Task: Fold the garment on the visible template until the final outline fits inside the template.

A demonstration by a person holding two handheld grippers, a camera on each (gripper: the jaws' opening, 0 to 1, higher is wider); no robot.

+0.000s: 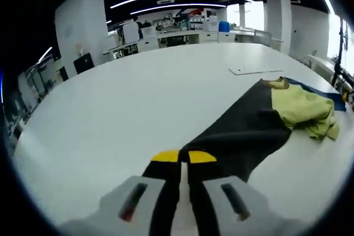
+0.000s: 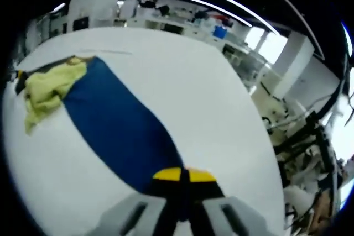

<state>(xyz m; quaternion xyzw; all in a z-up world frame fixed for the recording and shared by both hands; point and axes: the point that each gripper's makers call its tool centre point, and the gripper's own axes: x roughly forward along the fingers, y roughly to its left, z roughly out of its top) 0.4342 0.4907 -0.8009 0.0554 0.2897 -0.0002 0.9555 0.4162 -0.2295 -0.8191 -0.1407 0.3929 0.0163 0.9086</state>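
A colour-block garment lies stretched on the white table (image 1: 110,120). Its black part (image 1: 243,131) runs from my left gripper (image 1: 183,157) up to a crumpled yellow-green middle (image 1: 304,109). The left gripper's yellow-tipped jaws are shut on the end of the black part. In the right gripper view the blue part (image 2: 116,120) runs from my right gripper (image 2: 183,176) up to the same yellow-green bunch (image 2: 47,89). The right jaws are shut on the end of the blue part. A thin flat white sheet (image 1: 254,71) lies on the table beyond the garment.
The table's edge (image 2: 260,136) curves past the right gripper, with dark metal frames and cables (image 2: 310,136) beyond it. White pillars (image 1: 80,26) and benches with equipment (image 1: 182,31) stand at the far end of the room.
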